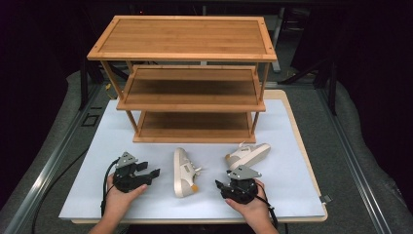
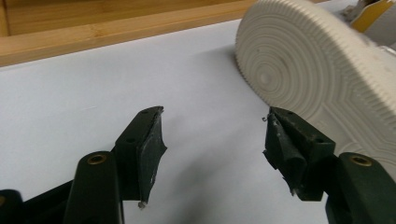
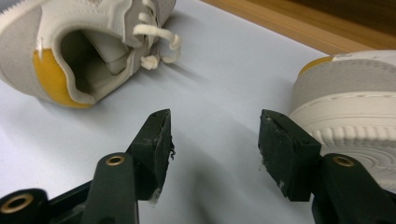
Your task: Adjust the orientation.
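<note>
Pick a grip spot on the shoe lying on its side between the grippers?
Grip the heel collar of the shoe, coming from the right gripper side. It lies on its side, so the opening faces that way and its rim gives a thin edge; the sole is too broad.

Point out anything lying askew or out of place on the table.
The white lace-up sneaker with a yellow heel patch at the middle of the white mat lies tipped on its side, ribbed sole toward the left gripper. The second white sneaker sits skewed near the three-tier bamboo shelf rack, whose shelves hold nothing.
</note>
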`<state>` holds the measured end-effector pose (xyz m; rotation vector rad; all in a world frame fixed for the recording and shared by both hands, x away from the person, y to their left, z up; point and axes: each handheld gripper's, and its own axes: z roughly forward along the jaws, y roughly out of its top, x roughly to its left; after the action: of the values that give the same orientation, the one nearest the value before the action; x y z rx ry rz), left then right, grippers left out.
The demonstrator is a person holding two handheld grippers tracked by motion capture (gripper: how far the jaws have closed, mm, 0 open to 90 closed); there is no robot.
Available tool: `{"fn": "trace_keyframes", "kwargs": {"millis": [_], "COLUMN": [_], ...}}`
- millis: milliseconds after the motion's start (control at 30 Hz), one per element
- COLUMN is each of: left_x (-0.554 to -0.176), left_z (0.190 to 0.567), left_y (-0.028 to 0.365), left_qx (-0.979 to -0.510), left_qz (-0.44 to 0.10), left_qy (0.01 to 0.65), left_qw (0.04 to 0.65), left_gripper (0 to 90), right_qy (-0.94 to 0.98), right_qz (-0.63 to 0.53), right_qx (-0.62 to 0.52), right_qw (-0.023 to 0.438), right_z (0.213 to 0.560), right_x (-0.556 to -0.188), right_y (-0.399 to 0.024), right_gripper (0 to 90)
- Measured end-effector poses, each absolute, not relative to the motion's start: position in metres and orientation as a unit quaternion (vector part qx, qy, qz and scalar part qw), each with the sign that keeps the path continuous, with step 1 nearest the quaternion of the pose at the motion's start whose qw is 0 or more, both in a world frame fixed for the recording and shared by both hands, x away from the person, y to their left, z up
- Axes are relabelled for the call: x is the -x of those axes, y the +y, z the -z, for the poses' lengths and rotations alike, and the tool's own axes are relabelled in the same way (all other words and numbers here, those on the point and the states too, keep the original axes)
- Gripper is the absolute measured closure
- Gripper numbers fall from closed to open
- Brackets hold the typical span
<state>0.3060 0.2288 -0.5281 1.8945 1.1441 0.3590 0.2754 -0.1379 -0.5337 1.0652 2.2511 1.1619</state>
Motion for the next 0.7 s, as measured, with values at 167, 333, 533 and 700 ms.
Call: {"fn": "trace_keyframes", "kwargs": {"millis": [167, 333, 533, 700], "left_x": [-0.305, -0.304, -0.302, -0.301], "left_z": [0.527, 0.529, 0.525, 0.523], "left_y": [0.222, 0.218, 0.215, 0.210], "left_qx": [-0.763, -0.770, -0.772, -0.779], "left_qz": [-0.141, -0.144, -0.141, -0.155], "left_qy": [0.455, 0.453, 0.445, 0.435], "left_qw": [0.437, 0.426, 0.431, 0.424], "left_gripper": [38.0, 37.0, 37.4, 36.9], "right_qy": [0.793, 0.787, 0.783, 0.783], "right_qz": [-0.426, -0.431, -0.426, -0.419], "right_qx": [-0.388, -0.396, -0.406, -0.410], "right_qw": [0.196, 0.194, 0.203, 0.206], "right_z": [0.532, 0.532, 0.530, 0.532], "right_x": [-0.274, -0.273, -0.271, -0.270], "right_y": [-0.142, -0.146, -0.148, -0.150], "right_gripper": [44.4, 44.4, 44.0, 43.8]}}
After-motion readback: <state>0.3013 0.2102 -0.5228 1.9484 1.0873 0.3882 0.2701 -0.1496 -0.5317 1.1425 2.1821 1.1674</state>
